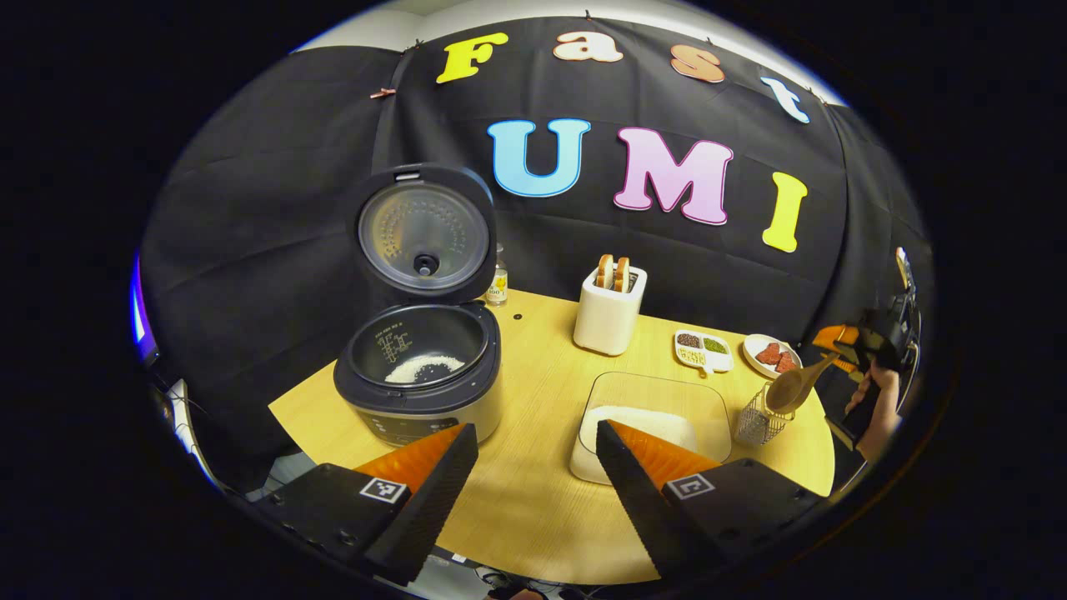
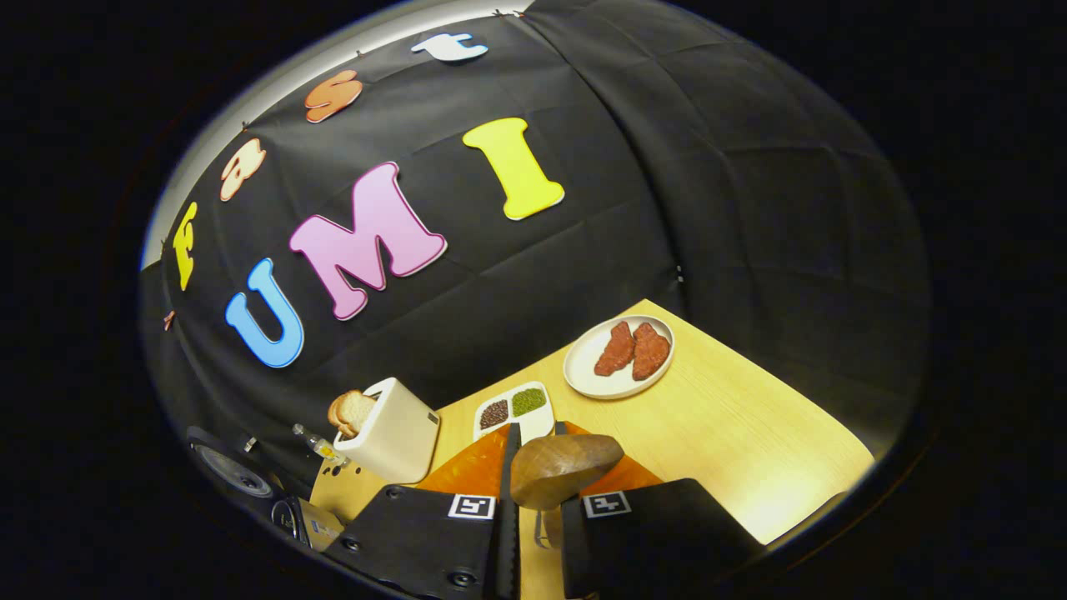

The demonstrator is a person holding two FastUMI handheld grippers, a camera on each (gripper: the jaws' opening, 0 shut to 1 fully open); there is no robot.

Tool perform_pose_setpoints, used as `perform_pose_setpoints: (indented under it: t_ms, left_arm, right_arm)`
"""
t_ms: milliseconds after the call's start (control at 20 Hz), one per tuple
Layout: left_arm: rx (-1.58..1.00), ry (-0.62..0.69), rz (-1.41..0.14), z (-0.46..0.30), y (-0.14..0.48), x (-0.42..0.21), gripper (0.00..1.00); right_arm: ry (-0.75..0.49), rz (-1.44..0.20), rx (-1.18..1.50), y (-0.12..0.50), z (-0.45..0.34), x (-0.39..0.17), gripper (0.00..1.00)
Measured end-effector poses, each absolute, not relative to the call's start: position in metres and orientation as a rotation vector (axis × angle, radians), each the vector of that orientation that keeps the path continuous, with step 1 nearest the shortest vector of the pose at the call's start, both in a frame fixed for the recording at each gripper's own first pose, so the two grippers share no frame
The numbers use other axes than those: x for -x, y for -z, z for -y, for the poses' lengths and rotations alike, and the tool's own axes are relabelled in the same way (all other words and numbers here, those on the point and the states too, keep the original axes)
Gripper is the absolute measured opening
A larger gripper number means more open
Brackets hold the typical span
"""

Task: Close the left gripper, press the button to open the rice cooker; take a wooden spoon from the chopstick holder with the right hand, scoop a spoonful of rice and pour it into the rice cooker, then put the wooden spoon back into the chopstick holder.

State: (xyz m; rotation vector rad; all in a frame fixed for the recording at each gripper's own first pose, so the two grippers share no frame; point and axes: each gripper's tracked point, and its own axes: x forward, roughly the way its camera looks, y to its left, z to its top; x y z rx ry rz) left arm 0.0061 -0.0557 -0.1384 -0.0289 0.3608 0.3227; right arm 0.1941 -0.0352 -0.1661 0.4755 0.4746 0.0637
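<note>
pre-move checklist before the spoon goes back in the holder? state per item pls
1. Rice cooker lid open: ok.
2. Rice in the cooker pot: ok, a white patch lies at the bottom.
3. Right tongs shut on the wooden spoon: ok.
4. Spoon bowl emptied: cannot tell, its inner face is hidden.
5. Wire chopstick holder upright on the table, spoon just above it: ok.
6. Left tongs open and away from the holder: ok.
</note>
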Motion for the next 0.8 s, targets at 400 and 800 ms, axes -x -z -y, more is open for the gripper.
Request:
perform_pose_setpoints:
  t_ms: [400,800]
  left_arm:
    - [0.069,-0.317,-0.345,0.006,0.142,0.021,0.96]
    - [0.109,-0.330,-0.373,-0.043,0.155,0.039,0.95]
  right_arm:
    - [-0.238,-0.480,-0.484,0.122,-0.054,-0.153,0.23]
    - [-0.348,-0.543,-0.432,0.144,-0.147,-0.121,0.24]
